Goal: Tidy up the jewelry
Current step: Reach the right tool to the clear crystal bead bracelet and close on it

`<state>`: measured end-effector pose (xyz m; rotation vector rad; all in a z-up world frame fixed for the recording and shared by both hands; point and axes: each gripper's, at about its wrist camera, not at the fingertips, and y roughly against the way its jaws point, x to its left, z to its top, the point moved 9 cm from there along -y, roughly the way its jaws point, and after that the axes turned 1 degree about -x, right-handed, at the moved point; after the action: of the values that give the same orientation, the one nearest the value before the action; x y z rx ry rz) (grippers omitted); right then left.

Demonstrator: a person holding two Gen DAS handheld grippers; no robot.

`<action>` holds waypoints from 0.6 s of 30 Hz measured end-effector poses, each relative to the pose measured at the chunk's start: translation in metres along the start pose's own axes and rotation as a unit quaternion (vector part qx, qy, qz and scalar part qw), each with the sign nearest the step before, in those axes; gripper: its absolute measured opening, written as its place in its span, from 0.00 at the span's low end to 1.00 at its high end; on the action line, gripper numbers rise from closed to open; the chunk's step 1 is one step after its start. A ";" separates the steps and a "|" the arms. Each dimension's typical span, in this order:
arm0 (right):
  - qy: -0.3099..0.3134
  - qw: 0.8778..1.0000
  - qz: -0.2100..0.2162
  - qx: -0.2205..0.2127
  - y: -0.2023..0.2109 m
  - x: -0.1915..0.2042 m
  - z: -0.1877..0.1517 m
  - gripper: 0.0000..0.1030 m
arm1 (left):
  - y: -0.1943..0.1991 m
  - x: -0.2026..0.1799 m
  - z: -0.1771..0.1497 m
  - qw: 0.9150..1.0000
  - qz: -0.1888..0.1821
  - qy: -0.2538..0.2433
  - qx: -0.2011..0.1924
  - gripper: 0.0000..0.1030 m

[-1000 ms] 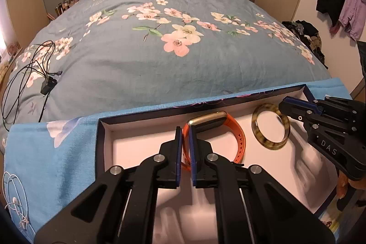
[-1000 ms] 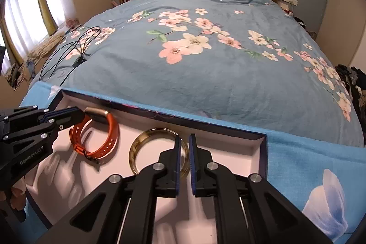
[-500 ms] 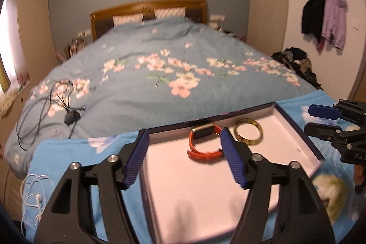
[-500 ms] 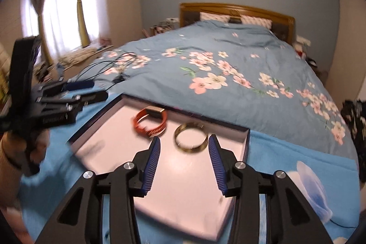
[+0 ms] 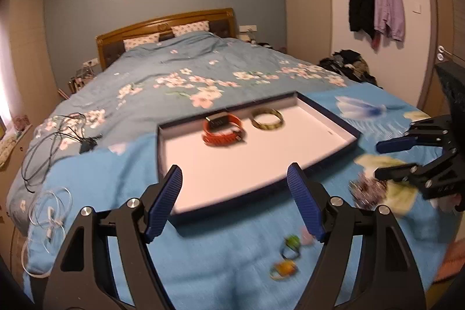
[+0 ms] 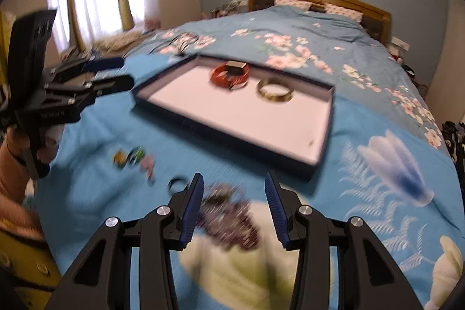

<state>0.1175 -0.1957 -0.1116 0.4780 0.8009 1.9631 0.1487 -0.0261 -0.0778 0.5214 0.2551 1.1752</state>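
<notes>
Both grippers empty: left jaws wide, right moderately open. Beads at 12 o'clock, blurred, between right fingers. Centre, lower, close gently; tray at 1 o'clock.

Matt white-lined tray, glossy bangle, ribbed blue pads, cloth bedspread.

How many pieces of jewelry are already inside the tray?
2. The orange band lies near the far wall of the tray, and the gold bangle lies just to its right. Nothing else shows inside.
</notes>
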 end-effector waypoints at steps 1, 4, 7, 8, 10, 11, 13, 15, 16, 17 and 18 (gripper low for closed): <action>0.006 1.000 -0.004 0.005 -0.001 0.004 -0.005 0.40 | 0.000 -0.002 -0.004 1.000 0.001 0.000 0.003 0.72; 0.006 1.000 -0.001 0.015 -0.003 0.009 -0.016 0.40 | -0.001 -0.005 -0.016 1.000 0.000 0.005 0.016 0.73; 0.005 1.000 -0.001 0.015 -0.004 0.010 -0.019 0.40 | 0.001 -0.007 -0.022 1.000 -0.003 0.013 0.021 0.73; 0.005 1.000 -0.002 0.014 -0.005 0.009 -0.019 0.40 | 0.002 -0.008 -0.024 1.000 -0.005 0.016 0.021 0.73; 0.008 1.000 -0.006 0.017 -0.008 0.009 -0.019 0.40 | 0.000 -0.007 -0.024 0.999 -0.006 0.022 0.022 0.73; 0.008 1.000 -0.005 0.017 -0.010 0.009 -0.018 0.40 | 0.001 -0.008 -0.026 0.999 -0.007 0.023 0.023 0.73; 0.009 1.000 -0.002 0.023 -0.014 0.011 -0.020 0.40 | 0.001 -0.009 -0.028 0.999 -0.008 0.025 0.025 0.74; 0.008 0.999 -0.005 0.032 -0.018 0.011 -0.022 0.37 | 0.001 -0.011 -0.029 0.999 -0.011 0.025 0.029 0.74; 0.007 0.999 -0.005 0.032 -0.018 0.011 -0.022 0.35 | 0.001 -0.011 -0.030 0.999 -0.011 0.026 0.029 0.74; 0.006 0.999 -0.005 0.033 -0.018 0.010 -0.023 0.31 | 0.002 -0.012 -0.031 0.999 -0.013 0.027 0.029 0.74; 0.003 0.999 -0.006 0.036 -0.018 0.008 -0.023 0.29 | 0.002 -0.012 -0.031 0.999 -0.014 0.029 0.030 0.75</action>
<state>0.1105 -0.1901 -0.1411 0.5082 0.8785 1.9313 0.1286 -0.0289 -0.1048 0.5354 0.3463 1.1592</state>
